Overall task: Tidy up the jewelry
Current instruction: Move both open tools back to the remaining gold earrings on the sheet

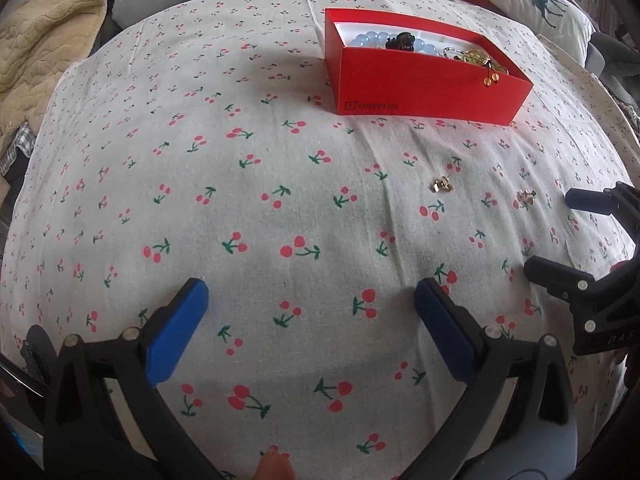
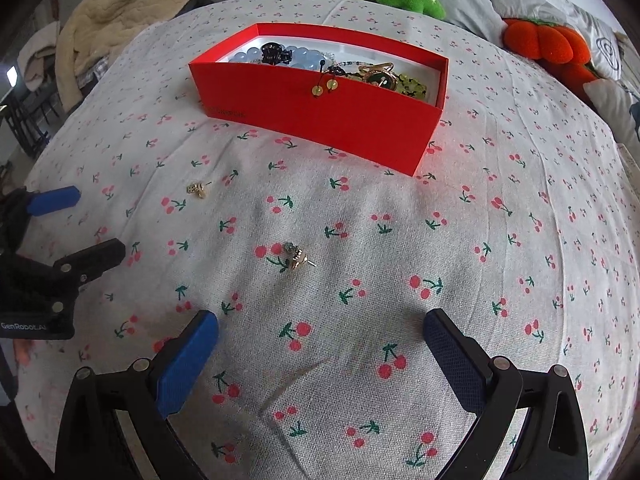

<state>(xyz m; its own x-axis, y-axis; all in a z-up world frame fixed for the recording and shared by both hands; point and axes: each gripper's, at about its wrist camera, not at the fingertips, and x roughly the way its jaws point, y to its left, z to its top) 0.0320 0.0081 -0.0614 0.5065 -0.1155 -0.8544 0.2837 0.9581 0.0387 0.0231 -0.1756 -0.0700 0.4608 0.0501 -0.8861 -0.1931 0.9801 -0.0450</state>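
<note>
Cherry-print bedspread [image 2: 400, 240] carries a red OnePlus box [image 2: 320, 120]; two stud earrings [image 2: 295, 258] [image 2: 197, 190] lie outside it. Both grippers [image 1: 312, 312] [image 2: 320, 340] gape empty; next, likely pinch the nearer stud.

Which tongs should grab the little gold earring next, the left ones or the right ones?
Probably the right tongs. They are open, and one earring lies on the cloth just ahead of them. The other earring sits nearer the left tongs, also open, so those could take it afterwards.
</note>
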